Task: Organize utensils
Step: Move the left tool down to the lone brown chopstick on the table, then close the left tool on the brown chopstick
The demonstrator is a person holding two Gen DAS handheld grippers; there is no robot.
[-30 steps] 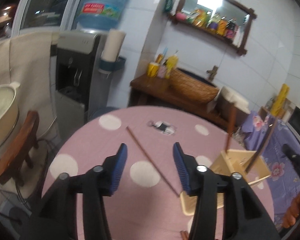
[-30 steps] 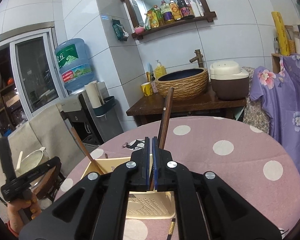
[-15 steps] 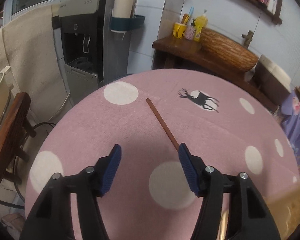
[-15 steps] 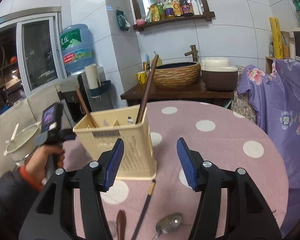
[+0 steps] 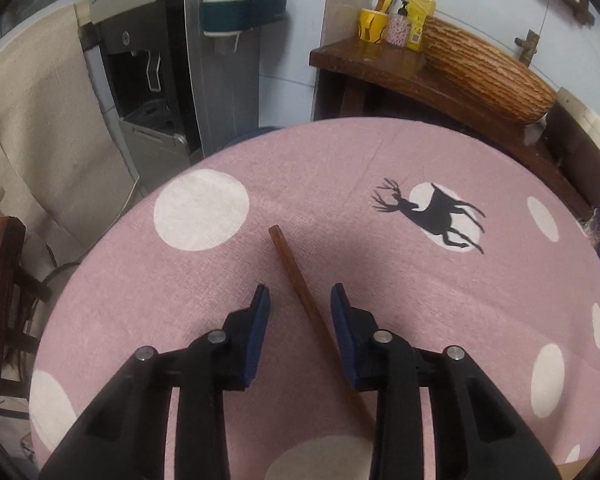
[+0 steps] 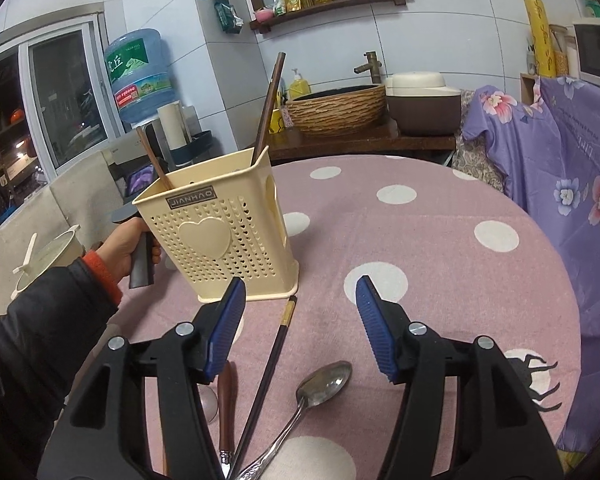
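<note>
1. While my left gripper point(image 5: 298, 298) hangs over the pink dotted worktop point(image 5: 420, 288), its jaws have just been closing around a brown chopstick point(image 5: 300, 280) that lies flat between them, pads not yet touching it.
2. My right gripper point(image 6: 300, 298) is released, empty, near the worktop's front edge.
3. Under it lie a dark chopstick point(image 6: 272, 360), a metal spoon point(image 6: 320, 384) and a wooden-handled utensil point(image 6: 226, 404).
4. Just beyond stands a cream utensil basket point(image 6: 220, 236) holding two upright chopsticks point(image 6: 269, 100).
</note>
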